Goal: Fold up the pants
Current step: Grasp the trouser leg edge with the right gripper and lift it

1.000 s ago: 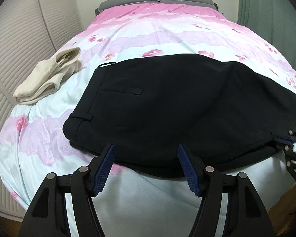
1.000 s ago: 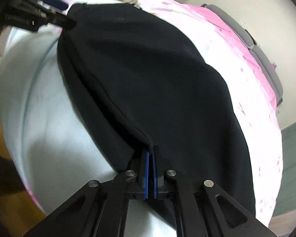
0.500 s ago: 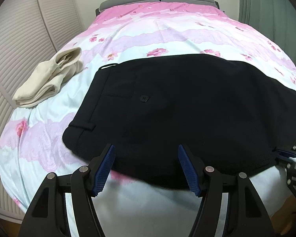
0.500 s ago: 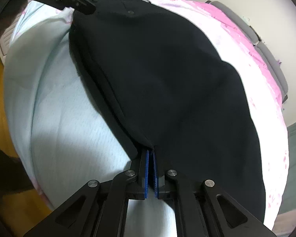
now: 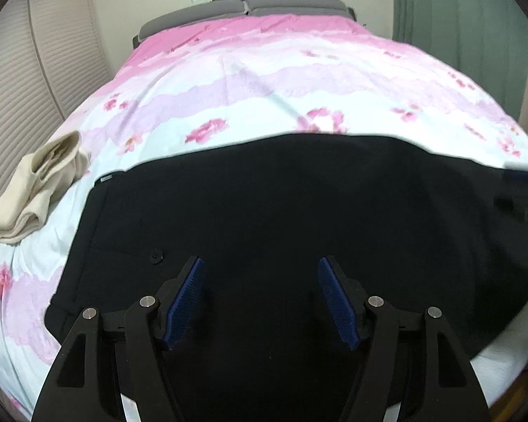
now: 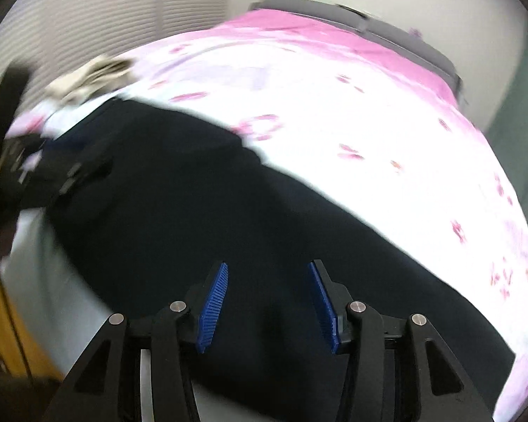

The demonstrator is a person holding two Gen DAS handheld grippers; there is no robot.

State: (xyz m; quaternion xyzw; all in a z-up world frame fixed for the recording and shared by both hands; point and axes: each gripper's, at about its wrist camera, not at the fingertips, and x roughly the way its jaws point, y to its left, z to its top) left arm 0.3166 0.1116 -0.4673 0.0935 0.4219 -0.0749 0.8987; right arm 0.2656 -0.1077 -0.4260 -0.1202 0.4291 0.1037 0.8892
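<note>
Black pants [image 5: 281, 204] lie flat across the near part of the bed, waistband to the left with a button and belt loops. My left gripper [image 5: 260, 299] is open and empty, hovering over the pants near the waist. In the right wrist view the pants [image 6: 211, 218] stretch from left to lower right. My right gripper [image 6: 269, 302] is open and empty above the leg part. The left gripper shows blurred at that view's left edge [image 6: 21, 161], and the right gripper shows blurred at the left wrist view's right edge [image 5: 524, 190].
The bed has a pink and white floral sheet [image 5: 264, 81] and a grey headboard [image 5: 250, 3]. A folded cream garment [image 5: 35, 193] lies at the bed's left edge. Slatted closet doors [image 5: 14, 81] stand to the left, a green curtain [image 5: 468, 21] to the right.
My right gripper has let go of the pants' edge and opened, swinging up over the leg. My left gripper has moved forward over the pants, still open.
</note>
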